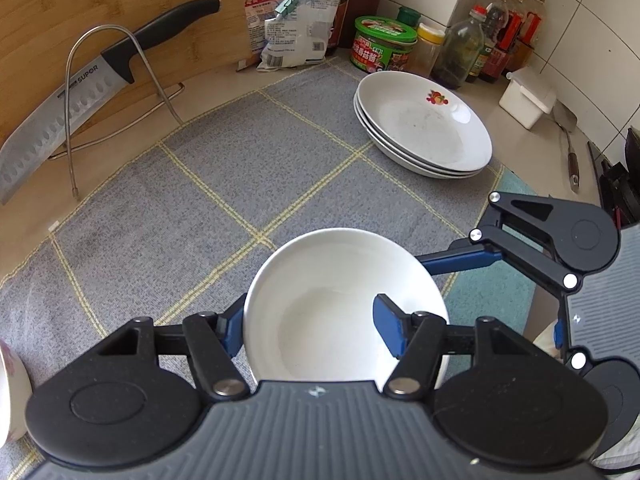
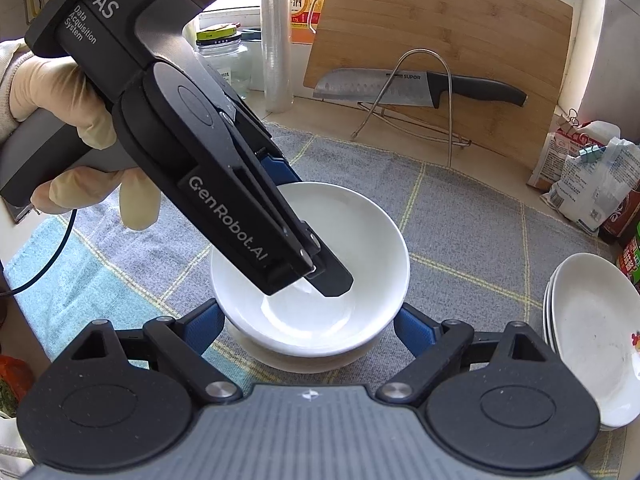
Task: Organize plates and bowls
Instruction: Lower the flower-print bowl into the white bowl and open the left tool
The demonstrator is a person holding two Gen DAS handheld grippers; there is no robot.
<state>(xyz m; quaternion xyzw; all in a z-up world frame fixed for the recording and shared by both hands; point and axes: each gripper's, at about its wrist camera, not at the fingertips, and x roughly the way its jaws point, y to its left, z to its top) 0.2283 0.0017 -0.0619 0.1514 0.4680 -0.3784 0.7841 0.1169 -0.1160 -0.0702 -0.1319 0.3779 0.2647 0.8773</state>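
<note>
L gripper [image 1: 312,328] clamps rim of white bowl [image 1: 336,292], one finger inside, one outside. R gripper [image 2: 308,328] jaws wide, straddling lower bowl [image 2: 304,356]. Plate stack [image 1: 424,128] well apart on mat [image 1: 200,200].

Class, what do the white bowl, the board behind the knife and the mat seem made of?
White bowl: probably glazed ceramic, glossy with soft reflections.
Board: looks like bamboo or wood, matt, with striped grain.
Mat: woven cloth, judging by its fuzzy grey surface and yellow lines.

two close wrist views angled down, facing crosswise, sharing white bowl [image 1: 344,304] [image 2: 310,268]
</note>
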